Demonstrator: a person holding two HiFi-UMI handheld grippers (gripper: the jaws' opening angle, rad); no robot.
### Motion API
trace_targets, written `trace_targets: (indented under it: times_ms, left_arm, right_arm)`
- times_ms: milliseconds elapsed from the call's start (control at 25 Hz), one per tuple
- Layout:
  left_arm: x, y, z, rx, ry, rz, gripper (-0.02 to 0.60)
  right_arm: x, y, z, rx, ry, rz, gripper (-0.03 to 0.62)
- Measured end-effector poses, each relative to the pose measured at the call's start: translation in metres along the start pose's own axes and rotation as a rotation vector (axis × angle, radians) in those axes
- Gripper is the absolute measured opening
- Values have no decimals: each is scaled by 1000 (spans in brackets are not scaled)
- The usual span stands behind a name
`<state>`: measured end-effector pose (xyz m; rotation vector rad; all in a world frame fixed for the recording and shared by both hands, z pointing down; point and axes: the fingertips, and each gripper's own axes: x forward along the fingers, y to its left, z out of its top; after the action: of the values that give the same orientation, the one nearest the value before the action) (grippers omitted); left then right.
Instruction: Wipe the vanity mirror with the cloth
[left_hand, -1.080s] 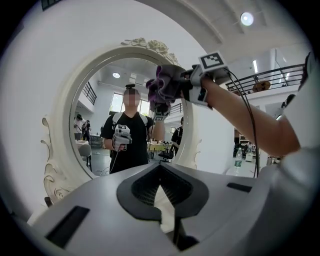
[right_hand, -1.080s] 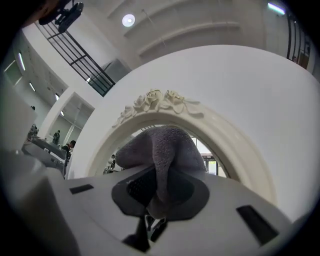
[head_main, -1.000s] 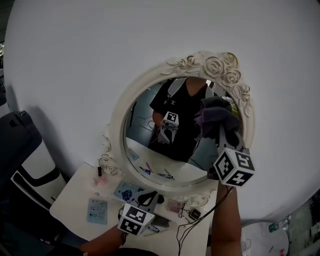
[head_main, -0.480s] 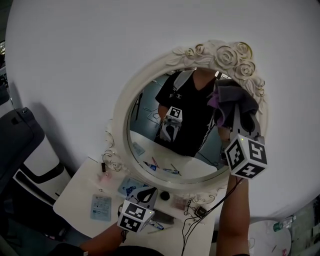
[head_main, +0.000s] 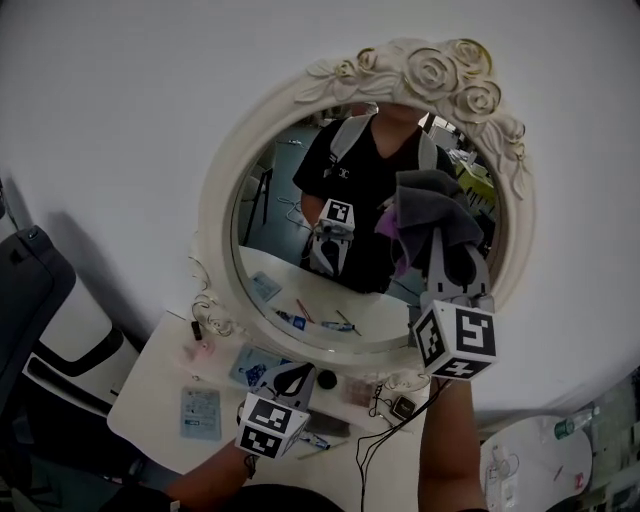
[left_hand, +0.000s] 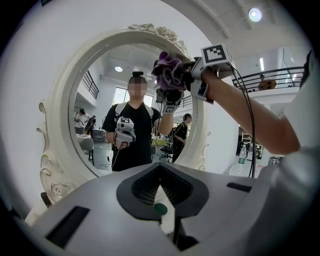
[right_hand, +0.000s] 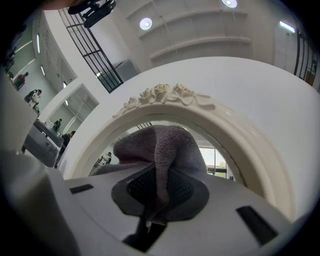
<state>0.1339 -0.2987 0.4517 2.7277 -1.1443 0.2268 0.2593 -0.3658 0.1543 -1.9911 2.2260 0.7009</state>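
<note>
— Jaws first: how do they stand?

— Those of the right gripper (head_main: 443, 255) are clamped on a fold of the grey-purple cloth (right_hand: 161, 145), and the rest bunches out ahead of them. Those of the left gripper (left_hand: 161, 194) are closed together with nothing between them.

— And where is the cloth?

— Up at the right part of the glass of the vanity mirror (head_main: 275, 210), below the rose carving (head_main: 440, 72) on the frame. In the left gripper view the bunch and its reflection meet, so it looks pressed to the glass.

— Why hold it bunched like that?

— Likely so that a soft pad, not the hard jaws, meets the glass while the raised forearm (head_main: 450, 440) sweeps it across. The left gripper sits low over the surface (head_main: 155, 385), probably parked clear of the wiping path.

— What can't be made out?

— The contact patch itself, since the cloth covers it in every view. The right gripper view shows only cloth, the top of the frame and a slice of glass. No smear or streak shows, so how much is wiped can't be judged. The lower right of the frame is hidden behind the right gripper's marker cube. The small items on the surface, a pale blue packet (head_main: 200, 412) among them, are too small to name.
</note>
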Motion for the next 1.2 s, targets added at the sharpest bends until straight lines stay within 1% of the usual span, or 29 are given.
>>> trace_targets:
  times_ms: [160, 320, 480, 560, 800, 960, 1040, 1200]
  left_arm:
    - [2, -6, 2, 13, -6, -22, 0]
    - [1, -8, -4, 22, 15, -25, 0]
    - [-2, -7, -9, 38, 41, -15, 0]
    - [-4, -7, -11, 45, 50, -7, 0]
    - [-7, -9, -10, 73, 62, 16, 0]
    - [-12, -9, -7, 84, 57, 32, 0]
    - [-14, -6, -5, 70, 50, 39, 0]
    - [-18, -1, 0, -2, 33, 38, 0]
  right_arm:
    - [-21, 17, -56, 10, 75, -12, 41]
    - [-45, 33, -118, 7, 175, -2, 41]
    - [-68, 45, -173, 8, 228, -15, 41]
    - [-78, 49, -198, 26, 249, -23, 41]
    - [-84, 51, -213, 68, 234, -63, 41]
    - [-94, 55, -236, 72, 275, -69, 41]
    - [-98, 57, -246, 70, 300, -67, 41]
    - [-103, 65, -267, 81, 351, -56, 41]
